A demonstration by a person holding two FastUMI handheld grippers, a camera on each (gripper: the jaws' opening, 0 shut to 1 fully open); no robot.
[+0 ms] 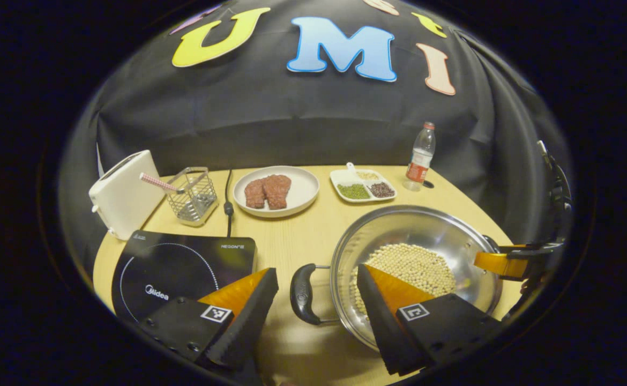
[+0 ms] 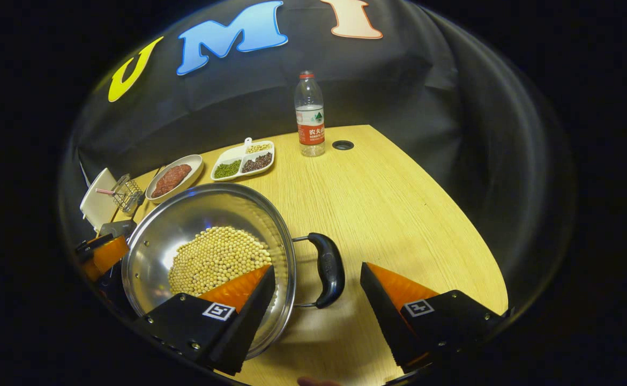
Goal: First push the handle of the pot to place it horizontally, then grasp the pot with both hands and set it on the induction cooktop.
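A steel pot [image 1: 426,230] holding soybeans [image 1: 415,265] stands on the wooden table, right of the black induction cooktop [image 1: 179,268]. My left gripper [image 1: 316,273] is open, with the pot's black left handle [image 1: 303,294] between its fingers and its right finger over the rim. In the right gripper view the pot [image 2: 185,225] lies at the left. My right gripper [image 2: 316,268] is open astride the black right handle [image 2: 329,268], its left finger over the soybeans [image 2: 217,257]. Neither gripper presses on a handle. Each view shows the other gripper at the pot's far side, the right gripper [image 1: 506,262] and the left gripper [image 2: 102,254].
Behind the cooktop stand a white toaster [image 1: 123,198] and a wire basket [image 1: 193,195]. A plate of raw meat [image 1: 276,190], a divided dish of beans [image 1: 364,185] and a water bottle [image 1: 419,158] line the back. A cable hole [image 2: 342,145] sits beside the bottle.
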